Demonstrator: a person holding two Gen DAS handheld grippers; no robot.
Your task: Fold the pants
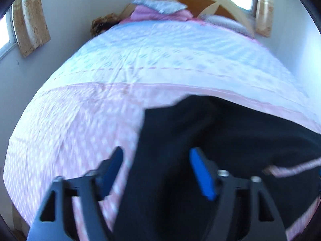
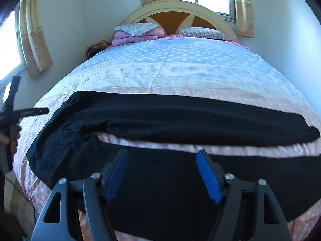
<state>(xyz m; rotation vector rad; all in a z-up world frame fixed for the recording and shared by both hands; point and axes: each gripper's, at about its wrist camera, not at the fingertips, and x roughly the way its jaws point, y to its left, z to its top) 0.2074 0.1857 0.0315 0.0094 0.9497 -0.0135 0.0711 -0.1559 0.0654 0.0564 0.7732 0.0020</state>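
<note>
Hovering over the near edge of the bed, the left hand-held gripper [image 1: 156,160] has its blue-padded jaws parted, and the black fabric pants [image 1: 210,136] lie under the gap between them; the pads do not press on the cloth, so it is released. This view is blurred. The right hand-held gripper [image 2: 162,160] also stands with its jaws apart above the nearer leg of the same pants [image 2: 180,120], with nothing pinched. From the right wrist view the pants lie spread across the bed's near end, their legs running side by side along the near edge with a strip of bedding showing between them, and the wider waist part bunched toward the near left corner. They rest on a pink, white and pale blue dotted bedspread [image 2: 180,70]. At the far end, pillows [image 2: 136,29] sit against a cream arched wooden headboard [image 2: 174,10]. Yellow curtains [image 2: 35,46] hang at the windows.
</note>
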